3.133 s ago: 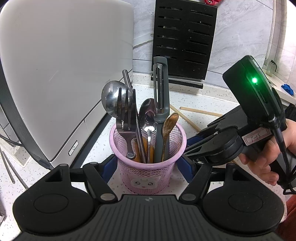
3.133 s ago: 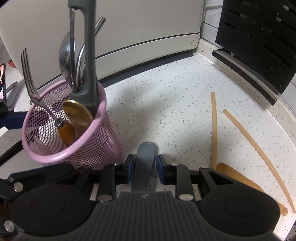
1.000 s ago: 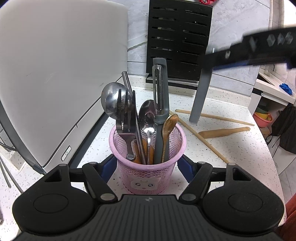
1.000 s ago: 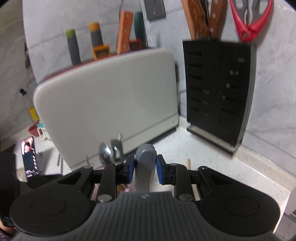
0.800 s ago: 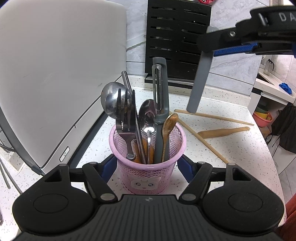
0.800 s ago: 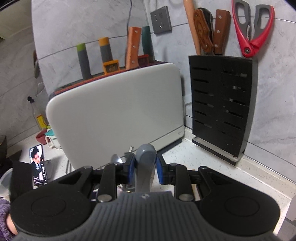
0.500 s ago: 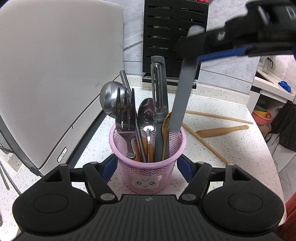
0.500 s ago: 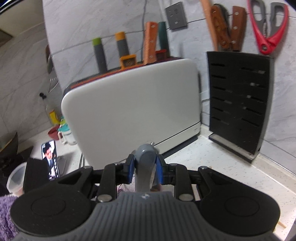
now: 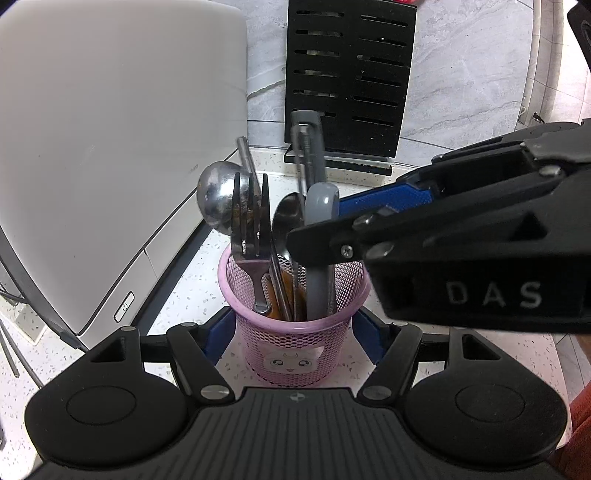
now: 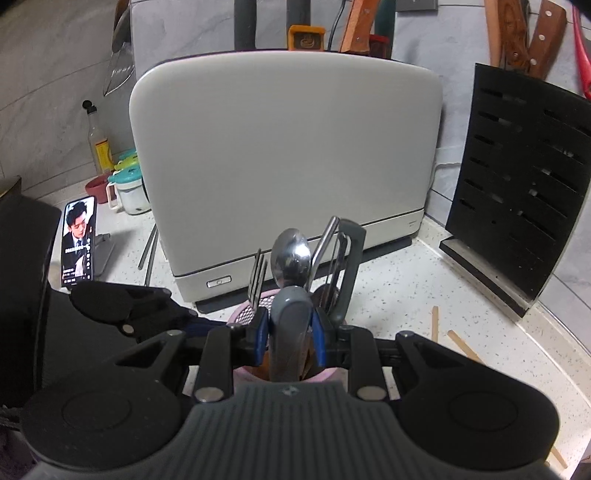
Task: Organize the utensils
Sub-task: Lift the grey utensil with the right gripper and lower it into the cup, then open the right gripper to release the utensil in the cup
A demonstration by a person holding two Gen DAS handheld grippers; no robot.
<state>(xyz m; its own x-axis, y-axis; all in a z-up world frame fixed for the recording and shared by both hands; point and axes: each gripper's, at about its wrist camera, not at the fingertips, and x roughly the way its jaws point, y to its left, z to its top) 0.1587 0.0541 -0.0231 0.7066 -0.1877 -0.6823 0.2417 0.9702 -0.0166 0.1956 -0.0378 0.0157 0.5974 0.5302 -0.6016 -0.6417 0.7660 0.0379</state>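
Speckled white stone makes up the countertop point(image 9: 192, 280) I am working over, backed by grey marbled wall tile point(image 9: 461, 85). My landmark is the pink mesh holder point(image 9: 295, 332) near the counter's middle. Behind it and to its left stands a big white appliance point(image 10: 288, 147), the largest thing here; behind it to the right a black slotted knife block point(image 9: 351, 74) stands against the wall.

My left gripper point(image 9: 291, 339) sits with a blue finger on either side of the holder's base. Its jaws are closing, but I cannot tell whether the pads press on the mesh yet. My right gripper point(image 10: 290, 330) is clamped on a grey-handled utensil point(image 9: 320, 251), whose lower end stands down inside the holder, just in front of a grey peeler point(image 9: 308, 155). A ladle point(image 9: 218, 195), a fork point(image 9: 251, 229) and a spoon point(image 9: 288, 221) stand in the holder too.

Only the right wrist view gives me what is left of the holder, past the appliance: a phone point(image 10: 78, 242) propped with its screen lit, a white jug with a teal lid point(image 10: 127, 188) and a bottle point(image 10: 98, 140). It alone shows wooden sticks point(image 10: 448, 332) lying on the counter right of the holder, and knife handles point(image 10: 517, 33) above the block. Only the left wrist view shows the little face printed on the holder's front point(image 9: 290, 363).
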